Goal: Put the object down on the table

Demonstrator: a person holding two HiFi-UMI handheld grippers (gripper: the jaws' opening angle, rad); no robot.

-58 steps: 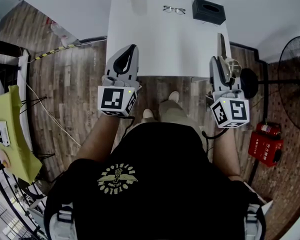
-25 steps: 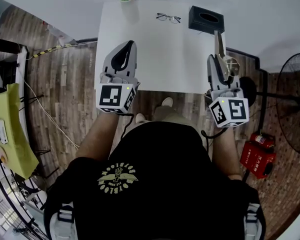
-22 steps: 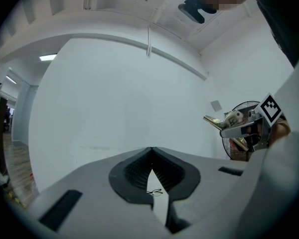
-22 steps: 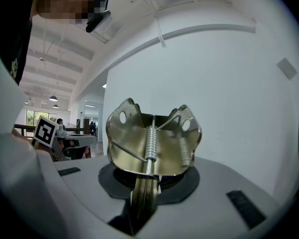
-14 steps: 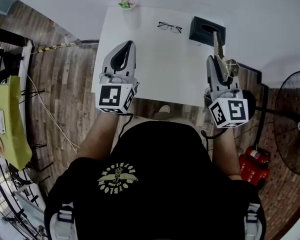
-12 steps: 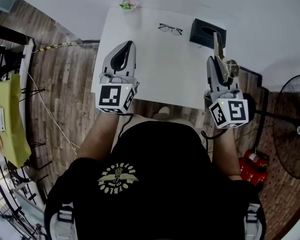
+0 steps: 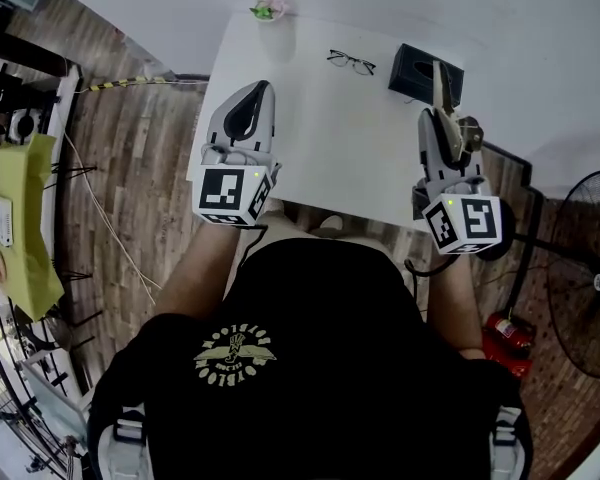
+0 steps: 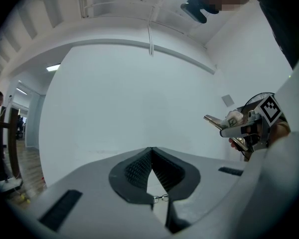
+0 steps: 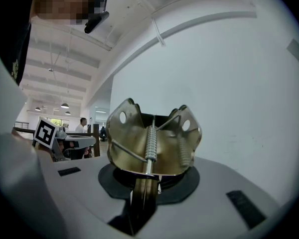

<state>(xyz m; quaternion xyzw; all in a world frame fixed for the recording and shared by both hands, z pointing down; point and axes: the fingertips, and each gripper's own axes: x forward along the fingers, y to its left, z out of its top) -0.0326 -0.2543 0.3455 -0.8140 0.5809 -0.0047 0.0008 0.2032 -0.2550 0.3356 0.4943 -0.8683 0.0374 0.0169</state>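
Observation:
My right gripper (image 7: 443,120) is shut on a brass spring clamp (image 7: 442,90), which stands up out of the jaws above the right part of the white table (image 7: 310,138), close to a black box (image 7: 420,72). In the right gripper view the clamp (image 9: 150,139) fills the middle, its lower leg pinched between the pads, and my right gripper (image 9: 145,180) points at a white wall. My left gripper (image 7: 254,90) hovers over the table's left part, tips together and holding nothing. In the left gripper view its jaws (image 8: 152,151) meet, and the clamp (image 8: 218,122) shows at the right.
A pair of glasses (image 7: 351,62) lies at the table's far middle, and a small plant (image 7: 268,9) stands at the far left corner. A standing fan (image 7: 586,268) and a red box (image 7: 508,334) are on the wooden floor at the right, a yellow rack (image 7: 25,223) at the left.
The table has come nearer, so both grippers now hang over it instead of at its front edge. The right gripper keeps its hold on the clamp; the left stays shut.

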